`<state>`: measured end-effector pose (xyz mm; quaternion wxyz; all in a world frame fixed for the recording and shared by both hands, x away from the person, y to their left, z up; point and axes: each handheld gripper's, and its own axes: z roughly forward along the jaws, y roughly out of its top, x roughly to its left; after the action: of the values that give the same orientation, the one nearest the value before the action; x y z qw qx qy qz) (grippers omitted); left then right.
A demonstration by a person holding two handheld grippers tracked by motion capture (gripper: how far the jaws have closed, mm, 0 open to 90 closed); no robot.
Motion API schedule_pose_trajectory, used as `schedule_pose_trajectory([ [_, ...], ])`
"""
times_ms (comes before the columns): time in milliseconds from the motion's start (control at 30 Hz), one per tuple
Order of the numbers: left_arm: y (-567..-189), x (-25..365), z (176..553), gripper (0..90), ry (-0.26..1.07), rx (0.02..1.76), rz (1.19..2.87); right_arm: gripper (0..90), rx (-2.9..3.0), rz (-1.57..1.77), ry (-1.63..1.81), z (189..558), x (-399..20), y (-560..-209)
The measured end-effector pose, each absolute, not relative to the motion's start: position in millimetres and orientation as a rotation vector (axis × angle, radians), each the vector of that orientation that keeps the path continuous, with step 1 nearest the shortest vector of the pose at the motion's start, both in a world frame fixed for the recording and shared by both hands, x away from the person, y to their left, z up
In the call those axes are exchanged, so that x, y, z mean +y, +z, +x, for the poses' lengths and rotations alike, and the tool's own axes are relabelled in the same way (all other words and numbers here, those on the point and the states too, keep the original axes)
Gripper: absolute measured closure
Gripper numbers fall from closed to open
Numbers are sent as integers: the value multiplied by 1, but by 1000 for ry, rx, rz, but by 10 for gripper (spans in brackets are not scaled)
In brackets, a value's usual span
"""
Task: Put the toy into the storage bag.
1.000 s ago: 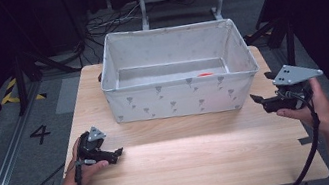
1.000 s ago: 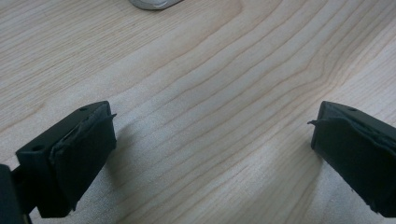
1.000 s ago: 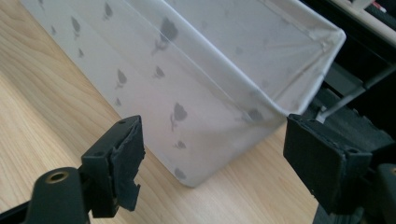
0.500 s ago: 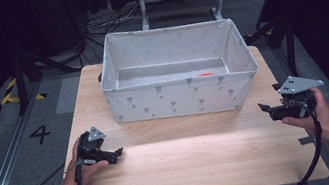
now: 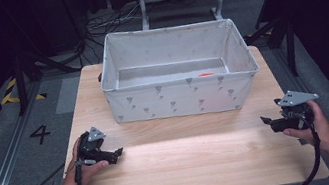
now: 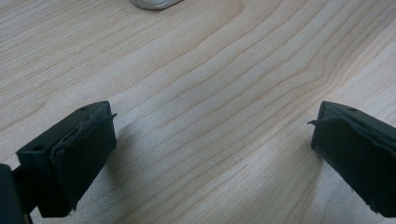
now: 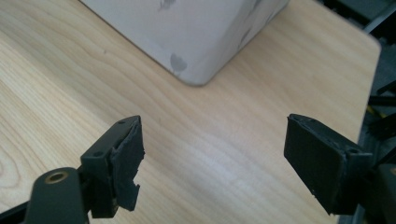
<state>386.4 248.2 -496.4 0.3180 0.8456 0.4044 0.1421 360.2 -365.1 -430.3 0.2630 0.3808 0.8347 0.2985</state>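
Perhaps an orange item (image 5: 205, 73) inside

The fabric bin (image 5: 181, 100) is a pale grey, soft-sided rectangular box printed with small darker grey motifs, standing upright and open-topped. It sits ahead of both grippers, apart from each: up and to the right of the left gripper (image 5: 118, 152), up and to the left of the right gripper (image 5: 264, 121). One rounded lower corner of the bin (image 7: 196, 70) shows just beyond the right gripper's spread jaws. A small orange-red thing (image 5: 205, 73) lies inside on its floor, toward the right gripper's side.
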Motion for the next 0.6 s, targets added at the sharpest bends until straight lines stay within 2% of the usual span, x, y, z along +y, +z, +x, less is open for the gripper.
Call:
schedule_pose_trajectory([
  [400,-496,248,386,4,374,1066,2224,189,2303,1122,807,351,-378,-475],
  [600,-497,248,386,2,360,1072,2222,185,2286,1198,933,339,-389,-496],
])
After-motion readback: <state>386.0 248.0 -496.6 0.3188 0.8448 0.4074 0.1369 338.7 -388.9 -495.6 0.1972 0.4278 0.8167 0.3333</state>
